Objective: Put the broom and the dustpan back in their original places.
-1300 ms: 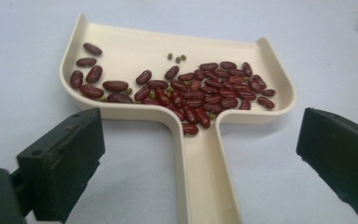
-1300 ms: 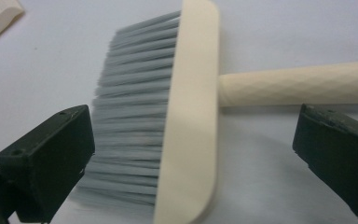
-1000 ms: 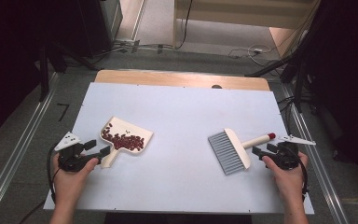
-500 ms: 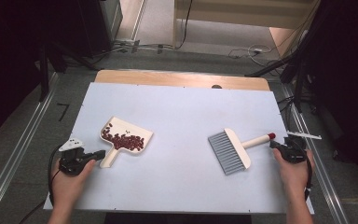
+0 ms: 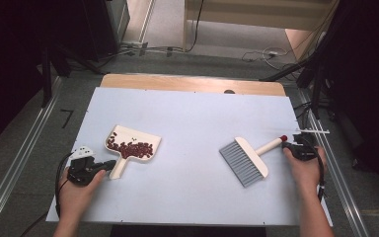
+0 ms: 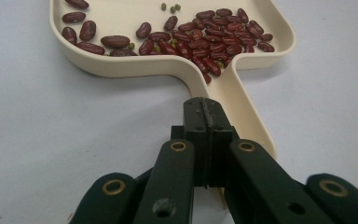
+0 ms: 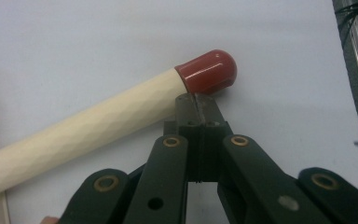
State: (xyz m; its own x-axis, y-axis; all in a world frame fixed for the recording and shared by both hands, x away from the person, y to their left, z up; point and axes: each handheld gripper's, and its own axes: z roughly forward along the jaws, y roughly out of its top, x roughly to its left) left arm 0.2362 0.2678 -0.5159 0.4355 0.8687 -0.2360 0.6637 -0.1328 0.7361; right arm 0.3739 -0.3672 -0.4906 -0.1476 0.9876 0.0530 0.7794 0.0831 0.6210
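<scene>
Left gripper (image 5: 109, 164), jaws shut and empty, at 7 o'clock of the dustpan (image 5: 133, 139); beans (image 5: 131, 149) already inside. Brush (image 5: 246, 159) lies at 3 o'clock. Right gripper (image 5: 287, 145), closed, holds nothing. Sweeping looks done; emptying remains.

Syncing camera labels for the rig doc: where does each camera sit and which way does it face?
High view: above the person's side, looking forward and down at the table; both forearms and hands show.
Left gripper view: on the left gripper, facing the dustpan of beans; shut jaws show.
Right gripper view: on the right gripper, facing the brush handle; shut jaws show.
Shared: dustpan in high and left; brush in high and right.
</scene>
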